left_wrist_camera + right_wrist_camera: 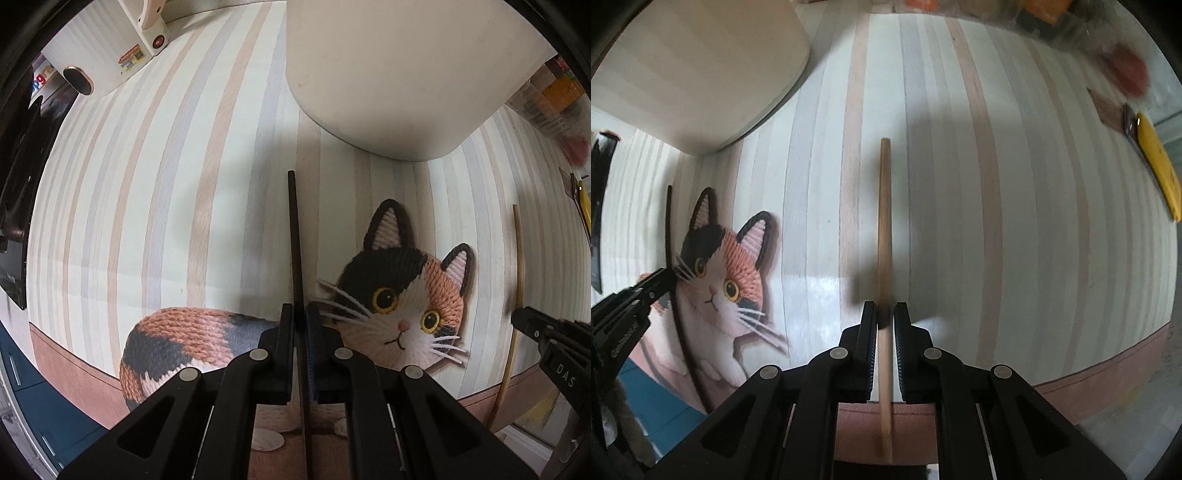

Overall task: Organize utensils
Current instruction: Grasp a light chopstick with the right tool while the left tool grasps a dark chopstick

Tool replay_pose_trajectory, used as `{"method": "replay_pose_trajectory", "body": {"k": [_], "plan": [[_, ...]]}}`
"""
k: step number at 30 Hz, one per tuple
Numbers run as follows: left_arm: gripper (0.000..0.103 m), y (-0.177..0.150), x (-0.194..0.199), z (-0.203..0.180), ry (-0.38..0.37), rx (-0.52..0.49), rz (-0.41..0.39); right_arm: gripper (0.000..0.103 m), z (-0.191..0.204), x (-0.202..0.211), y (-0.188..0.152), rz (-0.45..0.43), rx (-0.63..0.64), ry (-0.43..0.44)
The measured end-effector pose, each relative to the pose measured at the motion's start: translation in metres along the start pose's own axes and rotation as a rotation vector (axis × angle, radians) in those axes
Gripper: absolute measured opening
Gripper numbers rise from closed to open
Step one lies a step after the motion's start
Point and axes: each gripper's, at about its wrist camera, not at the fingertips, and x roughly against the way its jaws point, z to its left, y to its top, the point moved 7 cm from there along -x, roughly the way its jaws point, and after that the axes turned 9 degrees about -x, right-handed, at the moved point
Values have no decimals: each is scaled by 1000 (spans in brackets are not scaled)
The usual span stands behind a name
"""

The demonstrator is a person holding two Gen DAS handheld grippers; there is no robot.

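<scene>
Though nearby, cream container contents unseen

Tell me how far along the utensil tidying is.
Done: nothing visibly put away; the white container shows no utensils from here. In hand: the left tongs are shut on a black chopstick, the right tongs on a wooden chopstick. Left: stowing both, and perhaps the yellow-handled tool at the mat's edge.

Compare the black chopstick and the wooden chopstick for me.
The black chopstick is dark and thin; the wooden chopstick is light brown and looks thicker. The black one sits in the left gripper, over the cat mat; the wooden one in the right gripper. Both are straight sticks, clamped by shut jaws.
</scene>
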Motion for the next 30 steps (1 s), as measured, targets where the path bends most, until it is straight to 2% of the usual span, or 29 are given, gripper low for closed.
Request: {"method": "replay_pose_trajectory", "body": {"k": [5, 9, 15, 25, 30], "plan": [[4, 2, -1, -8, 9, -12, -8, 9, 17, -4, 9, -44, 21, -58], [4, 8, -1, -11, 3, -8, -11, 8, 37, -7, 7, -13, 16, -10], [4, 11, 1, -8, 2, -13, -18, 8, 56, -10, 5, 10, 17, -7], [4, 20, -2, -11, 10, -19, -30, 8, 49, -10, 13, -26, 30, -34], [3, 19, 0, -9, 19, -15, -34, 7, 52, -8, 14, -39, 7, -16]]}}
